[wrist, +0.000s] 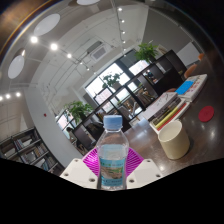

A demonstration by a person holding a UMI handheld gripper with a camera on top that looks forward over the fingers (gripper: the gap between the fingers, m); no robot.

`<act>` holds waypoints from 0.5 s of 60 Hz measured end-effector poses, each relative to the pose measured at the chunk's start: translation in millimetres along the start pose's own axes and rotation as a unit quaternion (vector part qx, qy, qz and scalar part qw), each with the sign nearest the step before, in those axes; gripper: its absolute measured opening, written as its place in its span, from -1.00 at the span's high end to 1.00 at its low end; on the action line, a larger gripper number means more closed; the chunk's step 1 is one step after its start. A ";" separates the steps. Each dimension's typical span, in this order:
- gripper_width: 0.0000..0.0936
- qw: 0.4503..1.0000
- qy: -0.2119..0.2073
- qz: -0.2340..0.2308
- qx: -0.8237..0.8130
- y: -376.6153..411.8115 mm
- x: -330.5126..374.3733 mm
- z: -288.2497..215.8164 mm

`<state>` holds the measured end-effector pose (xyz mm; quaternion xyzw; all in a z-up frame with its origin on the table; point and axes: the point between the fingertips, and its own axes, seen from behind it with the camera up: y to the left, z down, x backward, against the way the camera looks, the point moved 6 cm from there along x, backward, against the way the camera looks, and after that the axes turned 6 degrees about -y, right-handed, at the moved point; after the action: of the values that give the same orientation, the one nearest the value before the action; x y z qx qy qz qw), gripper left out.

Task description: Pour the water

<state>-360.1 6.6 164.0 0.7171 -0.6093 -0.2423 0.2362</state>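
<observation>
Between the closed fingers (112,170) a capped water bottle (113,152) is gripped upright. Beyond it, on the table (150,135), a cream cup (174,139) is placed. Cap removal is judged necessary before tilting slowly over the cup.

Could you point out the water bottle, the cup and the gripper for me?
Bottle (113,152): gripper view, on its label, held between the fingers.
Cup (174,140): gripper view, on its side wall.
Gripper (113,172): gripper view, midway between the fingertips, shut on the bottle.
</observation>
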 end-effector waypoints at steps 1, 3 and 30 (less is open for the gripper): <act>0.39 1.000 -0.001 0.004 -0.026 13.4 2.3 -0.7; 0.40 0.997 -0.011 -0.004 -0.077 4.5 -10.8 -5.3; 0.35 0.793 -0.131 -0.018 -0.595 -32.5 -39.9 -51.8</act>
<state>-308.1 53.1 185.7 0.4071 -0.3569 -0.6527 0.5300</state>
